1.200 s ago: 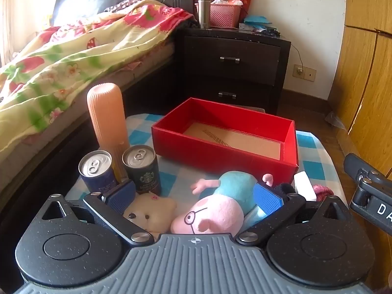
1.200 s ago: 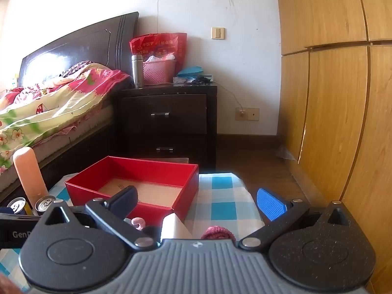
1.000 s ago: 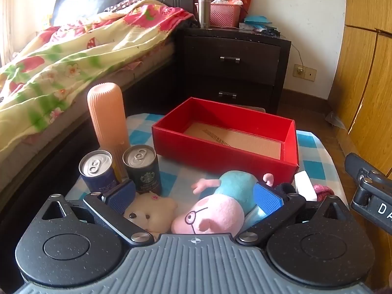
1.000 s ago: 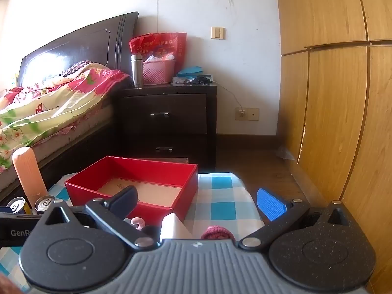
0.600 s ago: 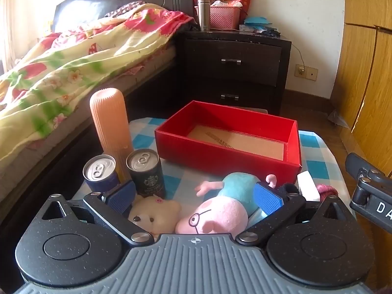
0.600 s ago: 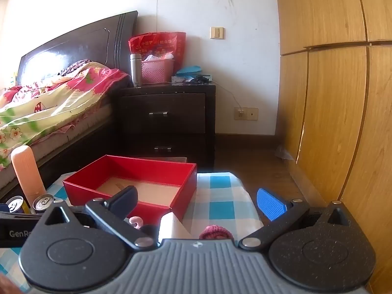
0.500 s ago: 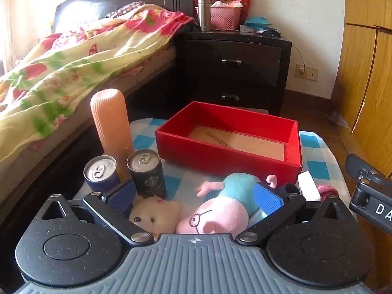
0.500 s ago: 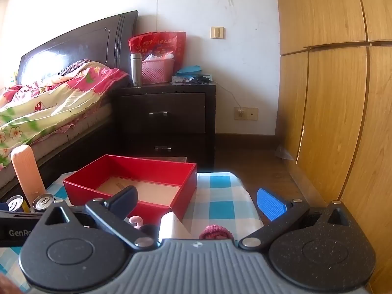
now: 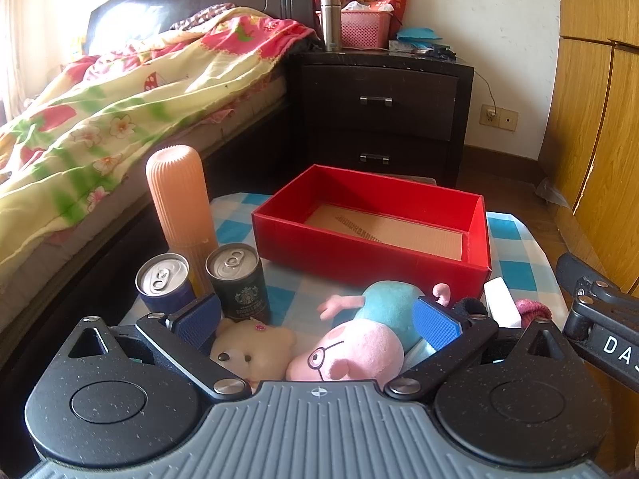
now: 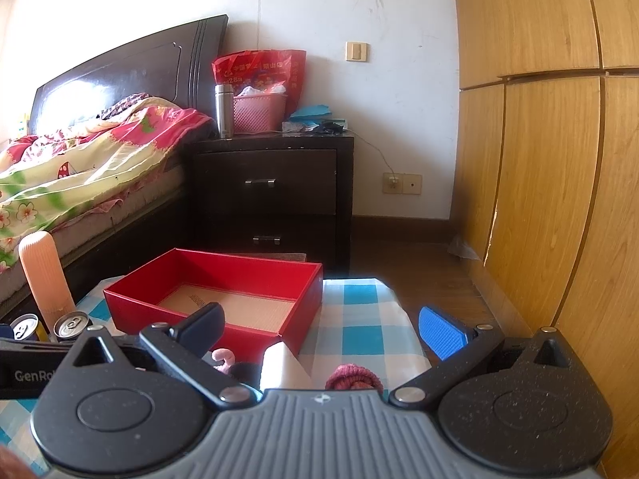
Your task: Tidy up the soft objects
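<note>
Two plush toys, a pink pig (image 9: 351,353) and a cream bear (image 9: 249,343), are lying near the red box (image 9: 371,257) between the left gripper (image 9: 317,321)'s wide jaws; only the left wrist view is showing them whole. Two cans are standing left, one (image 9: 239,279) reading "Starbucks Doubleshot". The right gripper (image 10: 321,329) is hovering wide open over a pink knit piece (image 10: 353,375).

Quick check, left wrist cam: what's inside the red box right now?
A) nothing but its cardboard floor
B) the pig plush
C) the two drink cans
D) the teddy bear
A: the red box shows only its bare cardboard floor, while the pig plush and teddy bear lie on the cloth in front of it, between the open fingers of the left gripper, and the two cans stand to its left.
</note>
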Demonstrator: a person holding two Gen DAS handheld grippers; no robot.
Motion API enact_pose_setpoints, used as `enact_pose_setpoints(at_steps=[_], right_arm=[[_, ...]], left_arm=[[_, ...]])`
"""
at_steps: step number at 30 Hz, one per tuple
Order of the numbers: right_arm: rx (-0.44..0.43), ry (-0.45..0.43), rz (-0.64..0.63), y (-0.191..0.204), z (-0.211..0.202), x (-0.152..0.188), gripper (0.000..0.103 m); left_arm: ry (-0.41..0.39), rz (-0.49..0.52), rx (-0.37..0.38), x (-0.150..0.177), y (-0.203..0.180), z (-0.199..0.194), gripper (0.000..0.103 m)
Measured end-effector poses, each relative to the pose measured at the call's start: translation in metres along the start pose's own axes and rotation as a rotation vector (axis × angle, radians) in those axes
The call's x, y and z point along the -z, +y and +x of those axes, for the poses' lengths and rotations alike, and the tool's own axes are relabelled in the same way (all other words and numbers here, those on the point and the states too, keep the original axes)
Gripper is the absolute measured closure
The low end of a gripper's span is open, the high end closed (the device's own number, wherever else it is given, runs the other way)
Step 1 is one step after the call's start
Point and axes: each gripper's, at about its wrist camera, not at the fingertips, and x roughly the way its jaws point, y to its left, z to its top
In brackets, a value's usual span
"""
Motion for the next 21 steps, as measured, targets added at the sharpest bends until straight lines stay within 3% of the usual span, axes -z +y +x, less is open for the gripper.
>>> enact_pose_setpoints(at_steps=[21], right_arm=[[-0.001,0.001,-0.005,0.0004,0.0014,-0.0007,0.018]], left_arm=[[-0.002,0.011,0.001,0.0001,-0.0033,-0.0006,0.005]])
